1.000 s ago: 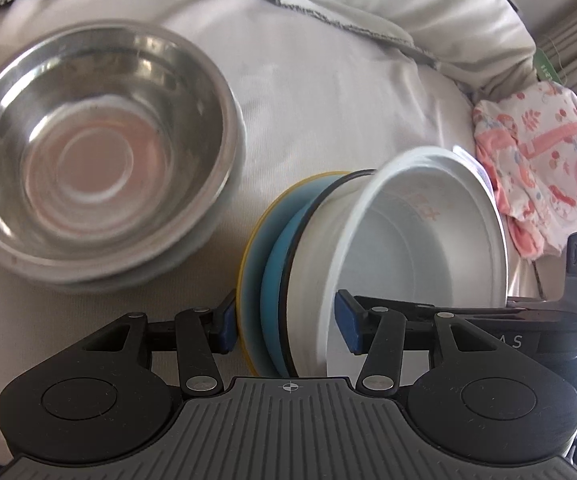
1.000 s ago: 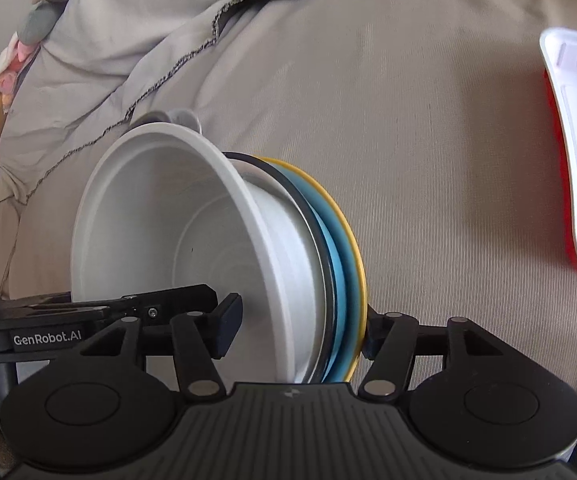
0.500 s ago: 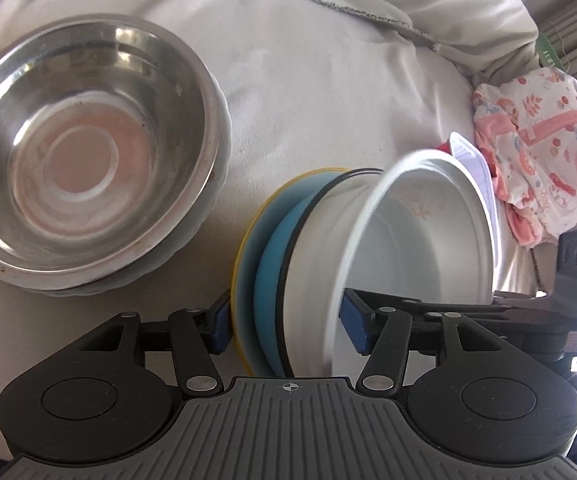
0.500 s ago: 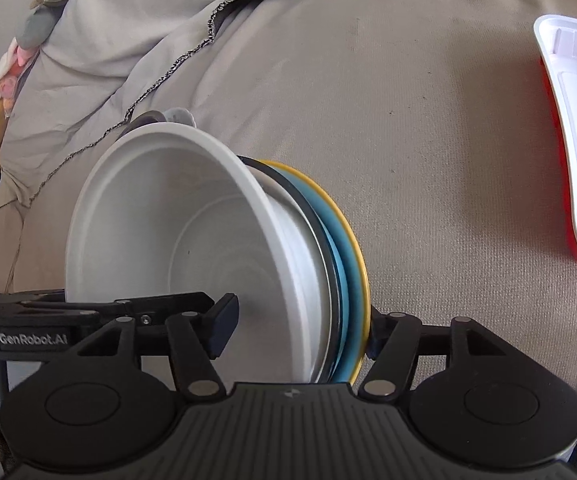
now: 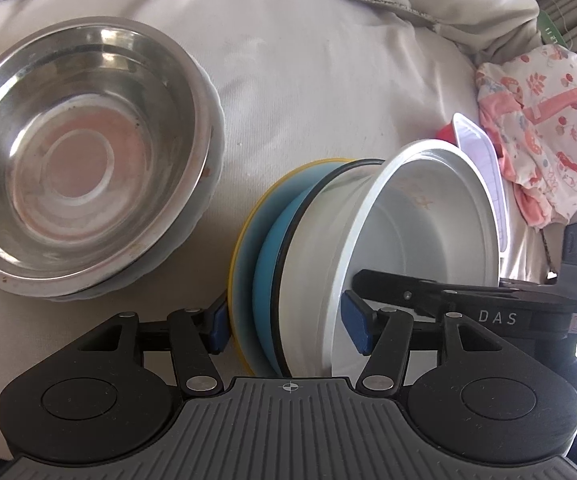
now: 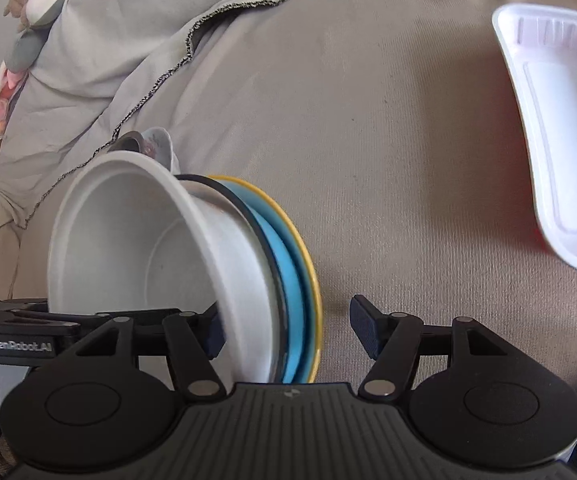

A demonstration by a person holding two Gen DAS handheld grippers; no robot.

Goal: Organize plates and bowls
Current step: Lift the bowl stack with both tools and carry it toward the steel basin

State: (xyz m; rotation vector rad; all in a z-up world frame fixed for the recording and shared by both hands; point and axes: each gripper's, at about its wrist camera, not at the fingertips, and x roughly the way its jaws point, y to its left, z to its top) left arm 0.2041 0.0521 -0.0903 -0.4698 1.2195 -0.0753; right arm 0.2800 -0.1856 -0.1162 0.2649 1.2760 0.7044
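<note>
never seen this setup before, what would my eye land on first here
First the nested stack standing on edge at the centre: a white bowl in blue and yellow plates, between both opening grippers, the left gripper and the right gripper, whose right pad already stands clear. Next, the big steel bowl on the beige bedding at left. Then the white foam tray far right.

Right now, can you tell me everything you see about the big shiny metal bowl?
The metal bowl is round, wide and silvery, like steel, with a flat ring at the bottom and a rolled rim. It looks empty, with a few small specks inside. It sits open side up, a little tilted, nested in a pale dish whose edge peeks out underneath, on the beige cloth. No gripper touches it.
</note>
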